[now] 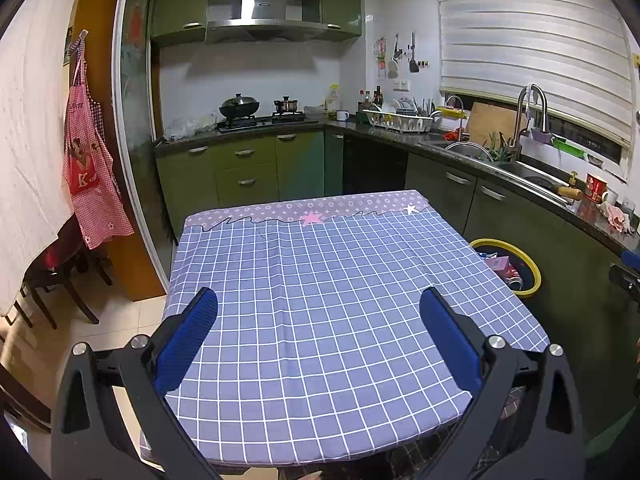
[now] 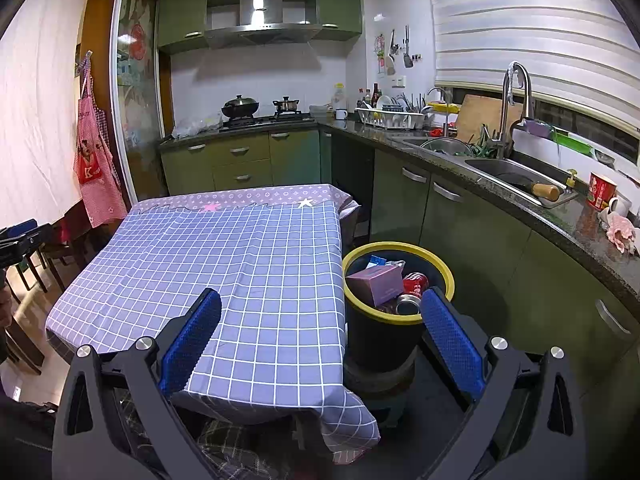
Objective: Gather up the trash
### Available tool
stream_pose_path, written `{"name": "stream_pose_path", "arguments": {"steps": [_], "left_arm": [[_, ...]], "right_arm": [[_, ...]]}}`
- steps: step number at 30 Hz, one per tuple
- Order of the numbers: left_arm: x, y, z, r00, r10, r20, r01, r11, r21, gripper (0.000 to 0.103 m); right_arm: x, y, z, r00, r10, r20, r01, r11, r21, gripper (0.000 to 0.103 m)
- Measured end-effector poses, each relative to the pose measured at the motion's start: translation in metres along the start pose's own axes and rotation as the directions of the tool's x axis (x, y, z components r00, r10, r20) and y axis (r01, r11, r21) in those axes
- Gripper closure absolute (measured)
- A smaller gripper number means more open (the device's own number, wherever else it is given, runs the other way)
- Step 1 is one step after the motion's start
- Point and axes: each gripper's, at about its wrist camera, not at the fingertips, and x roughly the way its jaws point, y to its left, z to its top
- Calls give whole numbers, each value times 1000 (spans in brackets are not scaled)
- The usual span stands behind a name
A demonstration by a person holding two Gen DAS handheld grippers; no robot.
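A black bin with a yellow rim (image 2: 444, 270) stands on the floor right of the table; in the left wrist view the bin (image 1: 534, 270) shows past the table's right edge. Inside lie a pink box (image 2: 376, 282), a red can (image 2: 416, 282), a silver can (image 2: 408, 305) and other scraps. My left gripper (image 1: 319, 300) hangs open over the near part of the blue checked tablecloth (image 1: 320, 280), nothing between its fingers. My right gripper (image 2: 321, 302) is open over the table's near right corner, its right finger (image 2: 450, 340) in front of the bin.
Green cabinets and a dark counter (image 2: 560, 216) with a sink (image 2: 516, 178) run along the right. A stove with pots (image 1: 256, 114) sits at the back. A red apron (image 1: 90, 168) hangs left, above dark chairs (image 1: 60, 280). The bin rests on a low stand (image 2: 380, 380).
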Motion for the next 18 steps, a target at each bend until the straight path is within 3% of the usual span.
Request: {"name": "stream_pose_path", "arguments": {"steps": [18], "left_arm": [[0, -2, -1, 1000, -4, -2, 4, 1000, 8, 7]], "right_arm": [[2, 5, -1, 1000, 2, -3, -2, 1000, -1, 5]]}}
